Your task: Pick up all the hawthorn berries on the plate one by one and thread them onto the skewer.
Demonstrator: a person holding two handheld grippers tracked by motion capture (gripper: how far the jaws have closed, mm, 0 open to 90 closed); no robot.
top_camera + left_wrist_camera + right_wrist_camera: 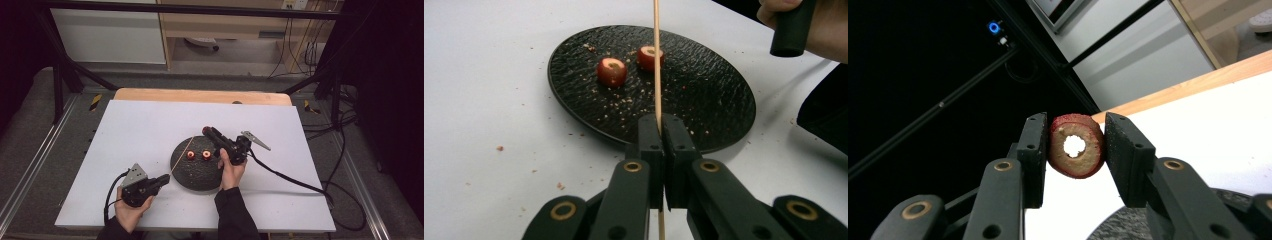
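1. Left gripper (pixel 162 181) sits near the table's (pixel 130 125) front-left part, jaws pinching a thin wooden skewer (pixel 181 156); the left gripper view has the jaws pressed tight on the stick (pixel 657 60).
2. Skewer slants up over the left rim of the black round plate (pixel 197 177), plate near the table's middle.
3. Two red cored fruit pieces (pixel 190 155) (pixel 206 154) lie on the plate's far half, just beside each other.
4. Right gripper (pixel 207 131) is raised above the plate's far-right rim, jaws clamped on a third cored red fruit slice (pixel 1077 146), hole facing the camera.
5. Crumbs scattered on the plate and the table.
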